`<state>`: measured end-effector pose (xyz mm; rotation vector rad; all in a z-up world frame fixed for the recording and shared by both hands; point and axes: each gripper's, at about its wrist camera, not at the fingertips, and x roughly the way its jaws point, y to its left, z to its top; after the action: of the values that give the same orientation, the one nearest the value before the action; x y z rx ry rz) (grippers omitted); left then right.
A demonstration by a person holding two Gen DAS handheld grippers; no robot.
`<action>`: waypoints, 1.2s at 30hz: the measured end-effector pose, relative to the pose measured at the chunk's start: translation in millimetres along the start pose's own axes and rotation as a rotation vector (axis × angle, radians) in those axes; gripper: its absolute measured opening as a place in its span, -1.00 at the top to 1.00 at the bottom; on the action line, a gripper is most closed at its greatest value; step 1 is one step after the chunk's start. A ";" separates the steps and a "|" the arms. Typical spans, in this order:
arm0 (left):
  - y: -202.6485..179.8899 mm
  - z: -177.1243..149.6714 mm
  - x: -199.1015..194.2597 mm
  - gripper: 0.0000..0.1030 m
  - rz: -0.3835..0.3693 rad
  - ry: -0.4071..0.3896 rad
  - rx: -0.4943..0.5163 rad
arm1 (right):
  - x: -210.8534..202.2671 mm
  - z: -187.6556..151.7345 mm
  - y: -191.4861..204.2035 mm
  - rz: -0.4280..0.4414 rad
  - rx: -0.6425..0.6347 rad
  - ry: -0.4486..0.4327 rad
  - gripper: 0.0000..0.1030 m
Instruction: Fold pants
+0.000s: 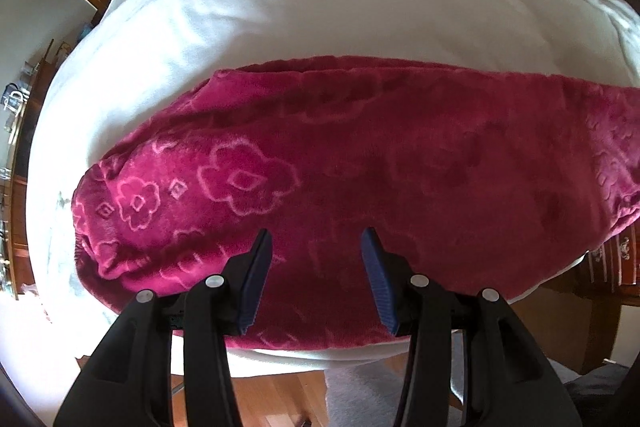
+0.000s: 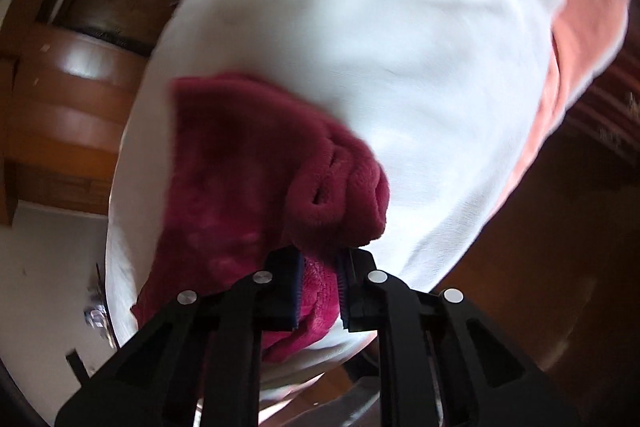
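The pants (image 1: 360,163) lie flat across the white bed (image 1: 280,7). The right gripper (image 2: 320,283) pinches their end tight, while the left gripper (image 1: 316,243) hovers half open, empty. Next likely step: carrying that end over.

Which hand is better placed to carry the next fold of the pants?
Right. The right tongs are shut on the edge of the magenta fleece pants, ready to pull. The left tongs stand open above the cloth on the white bed, gripping nothing.
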<state>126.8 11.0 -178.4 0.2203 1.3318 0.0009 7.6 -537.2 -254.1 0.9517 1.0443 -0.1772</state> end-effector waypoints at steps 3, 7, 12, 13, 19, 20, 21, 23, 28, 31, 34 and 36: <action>7.9 3.0 1.8 0.09 -0.021 -0.010 -0.002 | -24.1 -9.1 37.1 0.037 -0.098 -0.033 0.73; 24.3 6.0 4.5 0.09 -0.059 -0.014 -0.022 | -46.6 -11.5 99.4 0.098 -0.228 -0.062 0.73; 55.9 7.0 9.2 0.09 -0.107 -0.014 -0.067 | -50.8 -41.9 191.9 0.190 -0.400 -0.058 0.73; 64.1 6.2 10.2 0.09 -0.116 -0.014 -0.078 | -48.7 -49.3 205.0 0.206 -0.422 -0.050 0.73; 112.0 -5.4 14.3 0.09 -0.144 -0.019 -0.125 | -24.8 -109.3 293.7 0.260 -0.596 0.038 0.74; 120.9 -8.4 15.4 0.09 -0.148 -0.020 -0.132 | -16.7 -120.4 306.8 0.259 -0.626 0.057 0.74; 127.6 -10.7 16.1 0.09 -0.151 -0.020 -0.138 | -5.9 -131.8 320.6 0.262 -0.650 0.084 0.73; 144.7 -17.4 19.0 0.09 -0.155 -0.018 -0.151 | 11.7 -151.4 341.4 0.266 -0.690 0.125 0.74; 184.0 -34.8 27.3 0.09 -0.157 0.000 -0.184 | 69.3 -219.0 387.0 0.230 -0.833 0.258 0.74; 204.2 -45.6 34.6 0.09 -0.151 0.019 -0.195 | 114.6 -250.2 389.6 0.197 -0.892 0.353 0.74; 221.1 -55.6 43.2 0.09 -0.149 0.043 -0.200 | 157.3 -278.7 381.8 0.126 -0.938 0.434 0.73; 229.2 -61.2 47.6 0.09 -0.152 0.056 -0.194 | 178.0 -289.6 375.3 0.087 -0.933 0.480 0.74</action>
<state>107.9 251.2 -201.0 -0.0463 1.3921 0.0077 115.2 -43.4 -223.1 0.1725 1.3276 0.6013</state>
